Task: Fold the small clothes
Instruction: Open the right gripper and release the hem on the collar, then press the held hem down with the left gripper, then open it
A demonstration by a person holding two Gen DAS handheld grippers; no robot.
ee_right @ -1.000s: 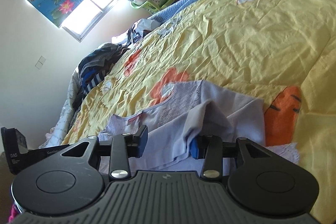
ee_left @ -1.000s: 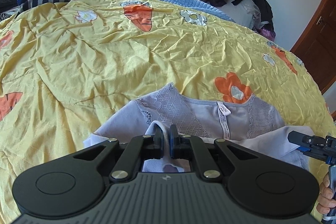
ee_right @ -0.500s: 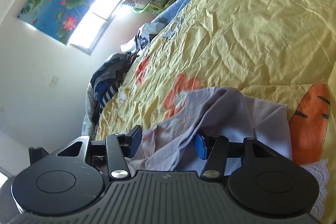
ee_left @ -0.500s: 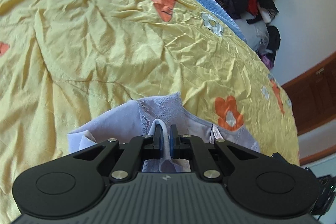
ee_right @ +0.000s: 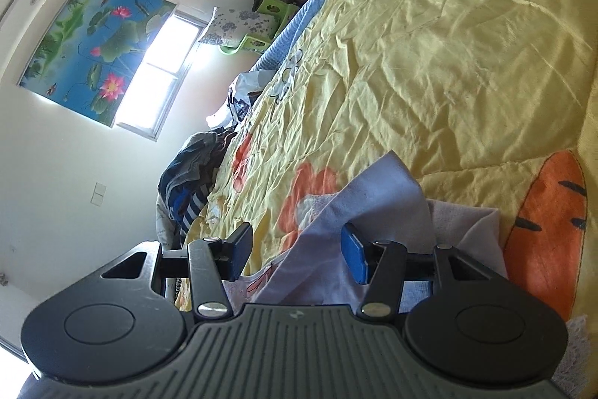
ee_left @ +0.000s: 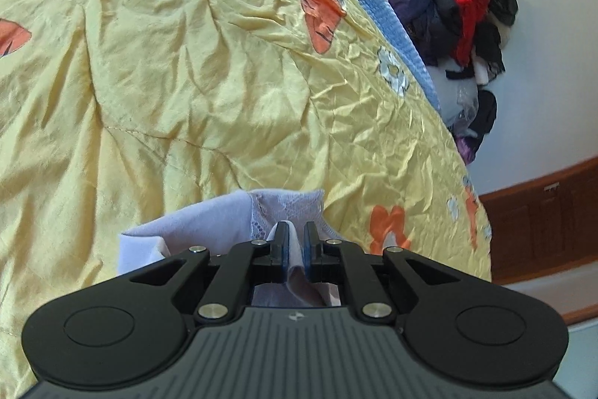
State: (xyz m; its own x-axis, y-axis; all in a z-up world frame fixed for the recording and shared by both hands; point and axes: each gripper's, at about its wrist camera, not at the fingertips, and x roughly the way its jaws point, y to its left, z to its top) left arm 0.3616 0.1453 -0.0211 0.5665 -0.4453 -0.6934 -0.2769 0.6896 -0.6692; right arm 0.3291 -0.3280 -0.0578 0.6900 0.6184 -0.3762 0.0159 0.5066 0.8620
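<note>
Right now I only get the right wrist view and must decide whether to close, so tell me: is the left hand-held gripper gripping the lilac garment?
Observer: Yes. The left hand-held gripper is shut on a pinched fold of the lilac garment.
Operator: Which part is it holding?
Observer: A fold beside the lace panel, at the garment's far edge.
Operator: Anything beyond it?
Observer: Only bare yellow bedspread, then a clothes pile against the wall.
</note>
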